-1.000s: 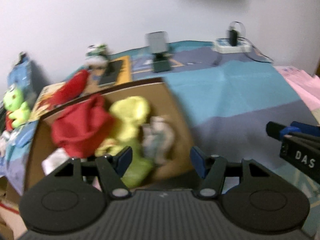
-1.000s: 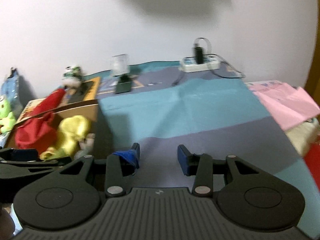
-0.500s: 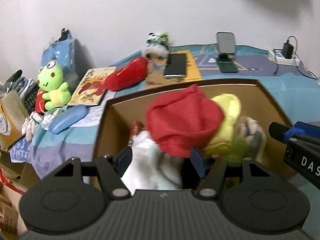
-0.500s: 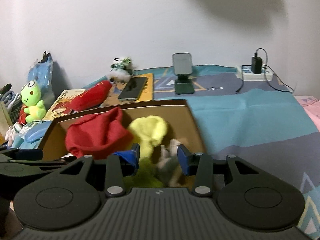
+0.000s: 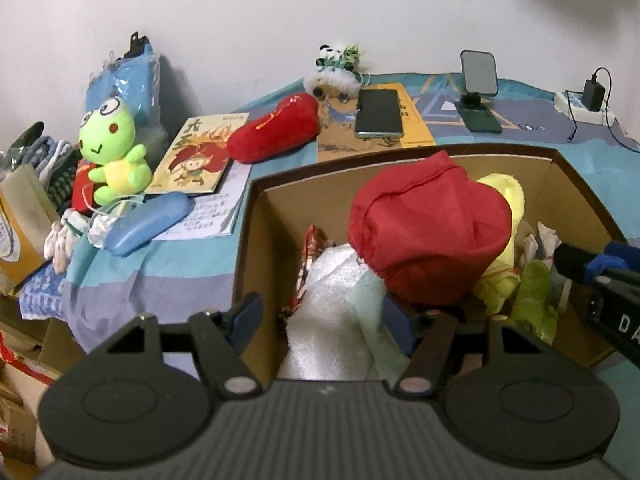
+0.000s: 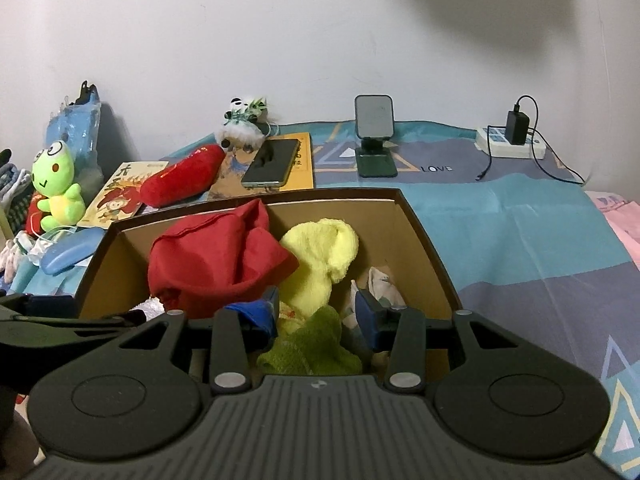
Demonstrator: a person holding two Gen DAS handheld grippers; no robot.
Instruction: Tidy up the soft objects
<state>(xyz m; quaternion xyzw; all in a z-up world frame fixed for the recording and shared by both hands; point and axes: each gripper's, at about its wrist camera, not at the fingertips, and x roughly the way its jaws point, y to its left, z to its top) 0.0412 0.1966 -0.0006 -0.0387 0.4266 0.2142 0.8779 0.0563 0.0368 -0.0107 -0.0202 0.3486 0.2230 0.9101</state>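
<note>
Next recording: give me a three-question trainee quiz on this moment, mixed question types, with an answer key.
1. True or false: the red cloth lies inside the cardboard box.
2. Multiple choice: the phone rests on A) a yellow book, B) the green stand, C) the box rim.
3. Fill in: the frog plush is coloured ____.

Key: 1 true. 2 A. 3 green.
Both the left gripper and the right gripper are open and empty over the box.
</note>
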